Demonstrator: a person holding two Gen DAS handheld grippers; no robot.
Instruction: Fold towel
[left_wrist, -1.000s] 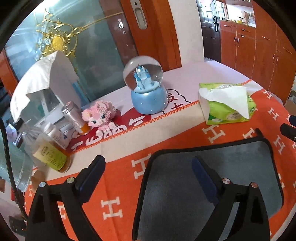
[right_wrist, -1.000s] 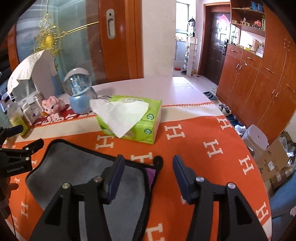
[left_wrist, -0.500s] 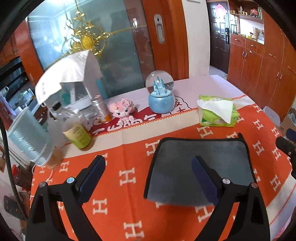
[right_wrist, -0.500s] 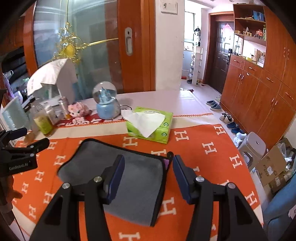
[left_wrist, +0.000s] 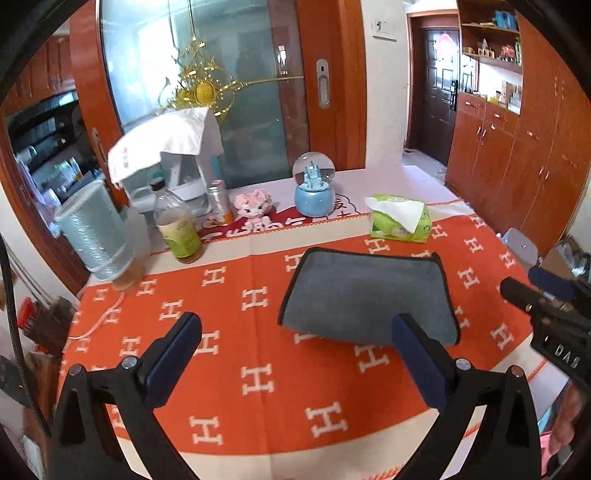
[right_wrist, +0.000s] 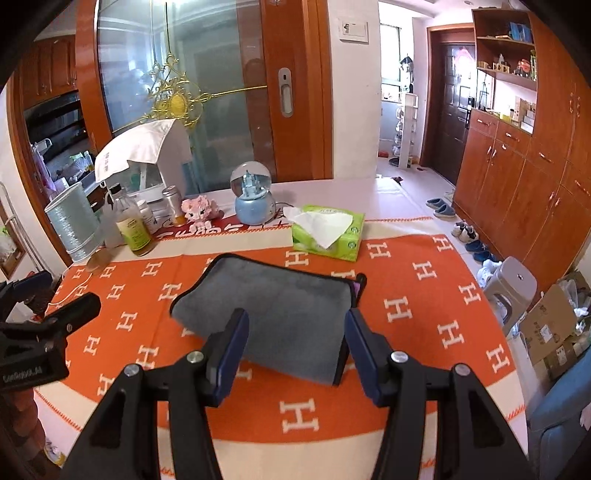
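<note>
A grey towel (left_wrist: 365, 291) with a dark border lies folded and flat on the orange H-patterned tablecloth (left_wrist: 229, 354); it also shows in the right wrist view (right_wrist: 288, 314). My left gripper (left_wrist: 295, 354) is open and empty, held above the cloth near the towel's left front. My right gripper (right_wrist: 295, 343) is open and empty, held above the towel's front edge. Each gripper shows at the edge of the other's view: the right one (left_wrist: 550, 302) and the left one (right_wrist: 40, 325).
A green tissue box (left_wrist: 400, 223), a blue snow globe (left_wrist: 314, 188), a pink toy (left_wrist: 255, 206), bottles (left_wrist: 179, 229) and a pale blue cup (left_wrist: 94, 232) stand along the table's far side. A grey stool (right_wrist: 511, 284) and cardboard boxes (right_wrist: 554, 325) sit on the floor at right.
Both grippers have pulled back and up from the towel, so more of the table shows. The towel stays flat on the cloth. Both grippers stay open.
</note>
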